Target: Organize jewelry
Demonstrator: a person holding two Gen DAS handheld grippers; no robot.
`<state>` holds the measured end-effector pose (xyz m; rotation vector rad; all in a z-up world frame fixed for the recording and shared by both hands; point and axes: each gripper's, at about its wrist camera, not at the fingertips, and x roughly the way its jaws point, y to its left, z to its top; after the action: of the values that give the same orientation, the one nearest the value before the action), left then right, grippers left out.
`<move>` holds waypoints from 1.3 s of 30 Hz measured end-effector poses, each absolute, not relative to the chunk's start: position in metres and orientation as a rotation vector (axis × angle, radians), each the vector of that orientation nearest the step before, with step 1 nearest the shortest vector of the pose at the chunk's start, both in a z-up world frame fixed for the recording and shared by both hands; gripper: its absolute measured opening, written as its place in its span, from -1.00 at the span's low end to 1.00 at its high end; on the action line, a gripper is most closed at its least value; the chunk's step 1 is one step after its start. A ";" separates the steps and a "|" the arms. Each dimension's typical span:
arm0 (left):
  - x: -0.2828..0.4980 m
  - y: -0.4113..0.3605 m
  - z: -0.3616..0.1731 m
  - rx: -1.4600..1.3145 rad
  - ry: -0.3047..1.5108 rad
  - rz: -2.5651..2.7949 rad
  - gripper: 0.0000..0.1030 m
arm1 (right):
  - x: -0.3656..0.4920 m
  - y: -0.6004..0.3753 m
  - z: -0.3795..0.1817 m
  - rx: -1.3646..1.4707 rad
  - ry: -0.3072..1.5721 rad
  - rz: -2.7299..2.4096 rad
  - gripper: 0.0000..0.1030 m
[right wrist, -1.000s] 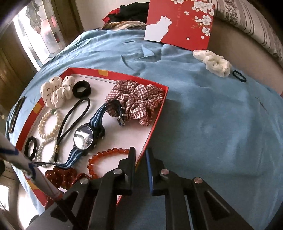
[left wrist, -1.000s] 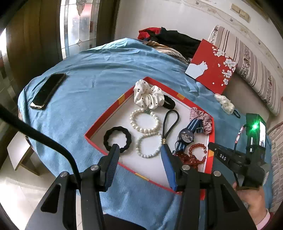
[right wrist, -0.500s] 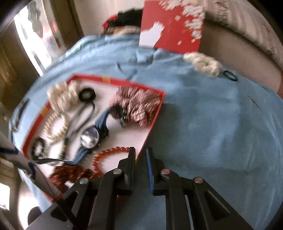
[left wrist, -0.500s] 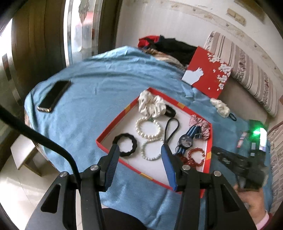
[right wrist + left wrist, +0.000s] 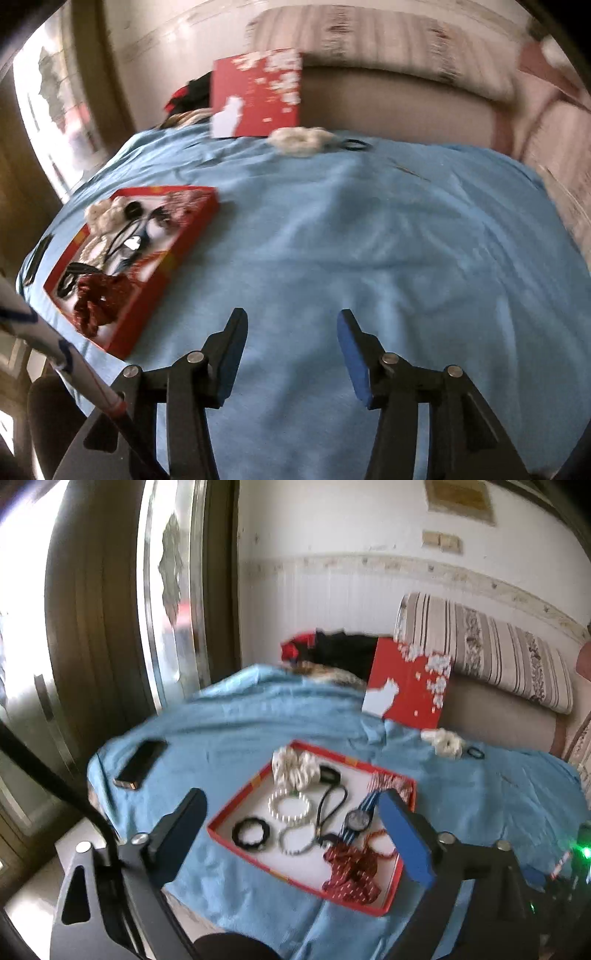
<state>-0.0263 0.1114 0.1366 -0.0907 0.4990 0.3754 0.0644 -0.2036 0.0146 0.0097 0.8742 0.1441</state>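
The red tray sits on the blue-clothed counter and it's pretty full. Inside: a cream dotted scrunchie at the far corner with a small black hair tie touching it, two pearl bracelets side by side in the middle, a black twisted hair band toward the near left, and a long black elastic loop. Next to that is a watch on a blue striped strap, then a red bead bracelet and a dark red dotted scrunchie at the near right corner. A plaid scrunchie is tucked in the far right corner, a bit blurry.

Off the tray: a white scrunchie with another small black tie just beside it, near the red lid propped up against the striped cushion. A phone lies well to the left.

The watch's strap runs diagonally, far-right to near-left, roughly parallel to the elastic loop.

Left tongs are spread wide and holding nothing, hovering in front of the tray. Right tongs are also wide apart and empty, over bare cloth, tray off to their left.
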 end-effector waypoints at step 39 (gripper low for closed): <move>-0.055 0.025 0.137 0.047 0.463 0.334 0.98 | 0.019 -0.208 0.042 -0.067 0.800 0.115 0.19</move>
<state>-0.0552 0.0247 0.1374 0.0473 0.4634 0.3344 0.0194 -0.2076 0.0419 -0.0675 0.7998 0.1154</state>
